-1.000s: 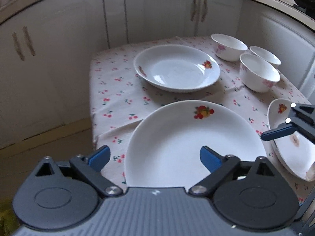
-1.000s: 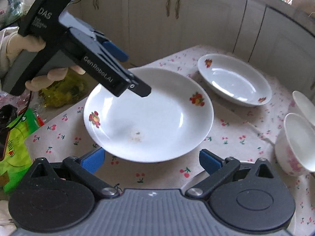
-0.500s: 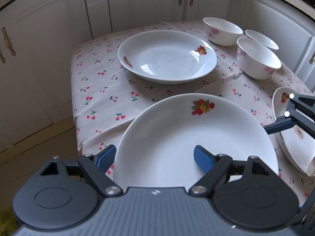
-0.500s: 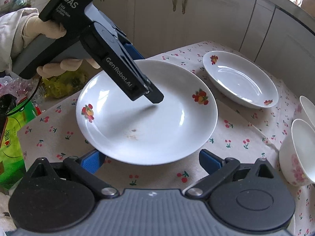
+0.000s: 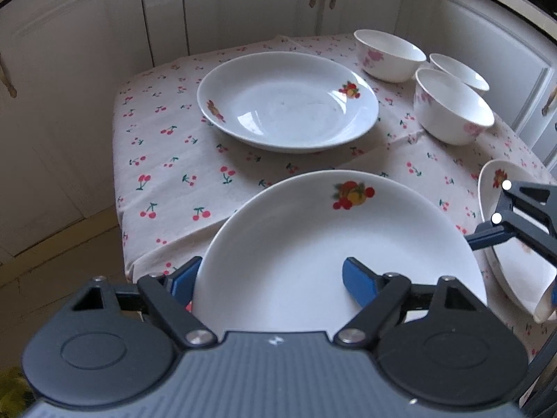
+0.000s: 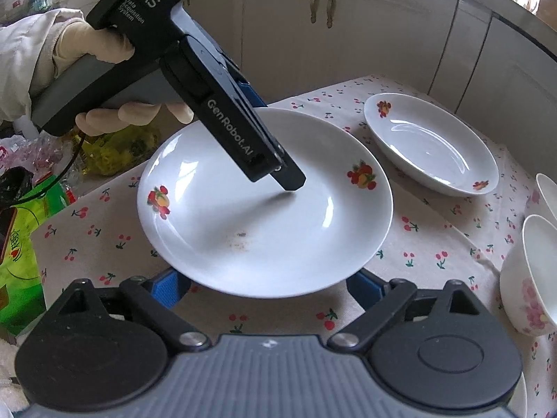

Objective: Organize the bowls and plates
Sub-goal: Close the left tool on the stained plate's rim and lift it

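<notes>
My left gripper (image 5: 269, 278) is shut on the near rim of a white plate with fruit prints (image 5: 334, 244) and holds it above the cherry-print tablecloth (image 5: 181, 174). The same plate (image 6: 264, 209) and the left gripper's body (image 6: 222, 118) show in the right wrist view. A second plate (image 5: 287, 101) lies on the table beyond it, also in the right wrist view (image 6: 431, 146). My right gripper (image 6: 268, 285) is open, its fingers just under the held plate's near edge. A third plate (image 5: 508, 237) sits at the right, by the right gripper's fingers (image 5: 494, 237).
Three white bowls with pink flowers (image 5: 452, 108) stand at the back right of the table; two show in the right wrist view (image 6: 529, 278). White cabinets (image 5: 243, 3) ring the table. Green and yellow packages (image 6: 21, 237) lie off the table's left edge.
The left gripper has carried the held plate forward, closer to the second plate and bowls. The right gripper has followed it, staying open beneath the plate's edge.
</notes>
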A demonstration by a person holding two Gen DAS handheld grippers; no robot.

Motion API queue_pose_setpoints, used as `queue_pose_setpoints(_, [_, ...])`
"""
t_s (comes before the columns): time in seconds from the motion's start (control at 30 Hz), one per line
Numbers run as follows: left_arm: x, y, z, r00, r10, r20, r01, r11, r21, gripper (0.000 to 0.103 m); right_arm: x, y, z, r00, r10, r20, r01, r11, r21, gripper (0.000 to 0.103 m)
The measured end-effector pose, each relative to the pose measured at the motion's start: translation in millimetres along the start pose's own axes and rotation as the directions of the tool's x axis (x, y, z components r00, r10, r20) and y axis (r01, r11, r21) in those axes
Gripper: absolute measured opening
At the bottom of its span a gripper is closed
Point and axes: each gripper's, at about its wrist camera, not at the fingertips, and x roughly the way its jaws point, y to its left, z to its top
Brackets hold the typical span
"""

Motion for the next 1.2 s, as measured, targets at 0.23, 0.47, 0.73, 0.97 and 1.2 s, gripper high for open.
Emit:
queue_pose_setpoints(0.23, [1, -5, 5, 1.0, -0.008, 0.014, 0.007, 1.0, 0.014, 0.085, -7, -3, -2, 1.0, -0.029, 0.007, 0.029, 1.0, 0.009, 0.098])
queue_pose_setpoints(0.47, [0, -7, 11, 0.999, -0.015, 0.032, 0.015, 1.0, 0.016, 0.085, -14, -5, -1, 0.999, -0.045, 0.011, 0.045, 0.999, 0.009, 0.098])
queue_pose_setpoints(0.73, [0, -10, 20, 0.999, -0.006, 0.051, 0.005, 1.0, 0.029, 0.085, -12, -12, 1, 0.998, -0.063, 0.0, 0.063, 0.998, 0.024, 0.098])
queue_pose_setpoints(0.97, [4, -9, 18, 0.999, -0.004, 0.043, 0.003, 1.0, 0.018, 0.085, -8, -18, 5, 0.999, -0.043, -0.017, 0.043, 0.999, 0.028, 0.098])
queue_pose_setpoints(1.2, [10, -7, 14, 0.999, -0.009, 0.037, 0.008, 1.0, 0.004, 0.085, -5, -13, 5, 0.998, -0.058, -0.032, 0.058, 0.998, 0.007, 0.099])
